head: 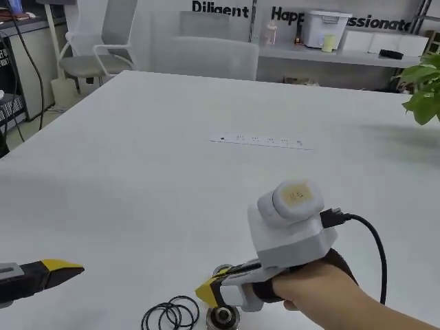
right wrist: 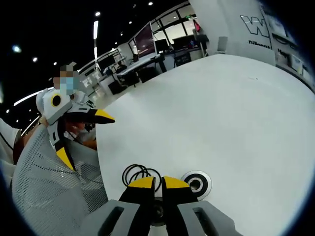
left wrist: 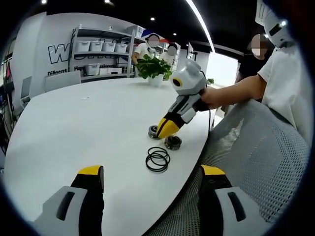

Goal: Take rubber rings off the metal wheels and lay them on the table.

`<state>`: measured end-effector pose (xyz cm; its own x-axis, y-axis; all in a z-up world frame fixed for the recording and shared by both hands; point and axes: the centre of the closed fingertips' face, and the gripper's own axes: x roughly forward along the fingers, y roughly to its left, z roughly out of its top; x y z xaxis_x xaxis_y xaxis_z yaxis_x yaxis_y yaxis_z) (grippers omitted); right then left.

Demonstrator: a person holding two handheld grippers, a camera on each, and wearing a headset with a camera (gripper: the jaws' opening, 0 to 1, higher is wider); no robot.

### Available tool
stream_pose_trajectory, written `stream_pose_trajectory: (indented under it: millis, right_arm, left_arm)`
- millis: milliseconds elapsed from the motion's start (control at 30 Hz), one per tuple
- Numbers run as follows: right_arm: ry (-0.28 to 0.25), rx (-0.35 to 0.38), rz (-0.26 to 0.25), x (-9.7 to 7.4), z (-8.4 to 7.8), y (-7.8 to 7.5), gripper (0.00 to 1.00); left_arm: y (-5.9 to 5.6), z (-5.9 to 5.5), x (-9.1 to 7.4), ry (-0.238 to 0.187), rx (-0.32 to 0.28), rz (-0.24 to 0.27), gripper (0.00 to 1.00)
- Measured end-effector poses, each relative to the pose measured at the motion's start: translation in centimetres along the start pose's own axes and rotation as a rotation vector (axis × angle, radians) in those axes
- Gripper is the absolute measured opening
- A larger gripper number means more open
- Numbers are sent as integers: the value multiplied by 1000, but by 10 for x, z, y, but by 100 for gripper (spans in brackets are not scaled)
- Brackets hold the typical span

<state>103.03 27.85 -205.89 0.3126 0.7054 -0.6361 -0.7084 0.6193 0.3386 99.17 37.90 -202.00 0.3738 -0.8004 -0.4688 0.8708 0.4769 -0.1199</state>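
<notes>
Several black rubber rings (head: pixel 172 315) lie loose in a small overlapping pile near the table's front edge; they also show as rings (left wrist: pixel 157 160) and rings (right wrist: pixel 140 173). Two metal wheels stand to their right, the near wheel (head: pixel 223 317) and the far wheel (head: pixel 221 271). My right gripper (head: pixel 206 292) hangs low over them with its yellow jaws together, and I see nothing held between them. One wheel (right wrist: pixel 196 184) sits just right of its tips and another wheel (right wrist: pixel 157 212) lies under the jaws. My left gripper (left wrist: pixel 151 172) stands wide open and empty, short of the rings.
The white table (head: pixel 206 172) stretches far ahead, with a flush socket strip (head: pixel 261 141) in its middle. A potted plant (head: pixel 423 89) stands at the right edge. A mesh chair back (left wrist: pixel 246 157) is close to the table's near edge. Office chairs and shelves stand beyond.
</notes>
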Motion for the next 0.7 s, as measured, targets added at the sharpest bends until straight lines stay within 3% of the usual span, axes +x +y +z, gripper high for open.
stream_pose_trajectory:
  millis: [200, 400, 700]
  right_arm:
    - [-45, -14, -2, -11, 15, 0, 4]
    - [-81, -72, -17, -23, 29, 0, 5]
    - [-181, -55, 18, -49, 52, 3, 7]
  left_arm:
    - [0, 0, 0, -2, -1, 3, 77]
    - [1, 0, 0, 1, 0, 4, 77]
    - [0, 0, 0, 0, -2, 1, 77]
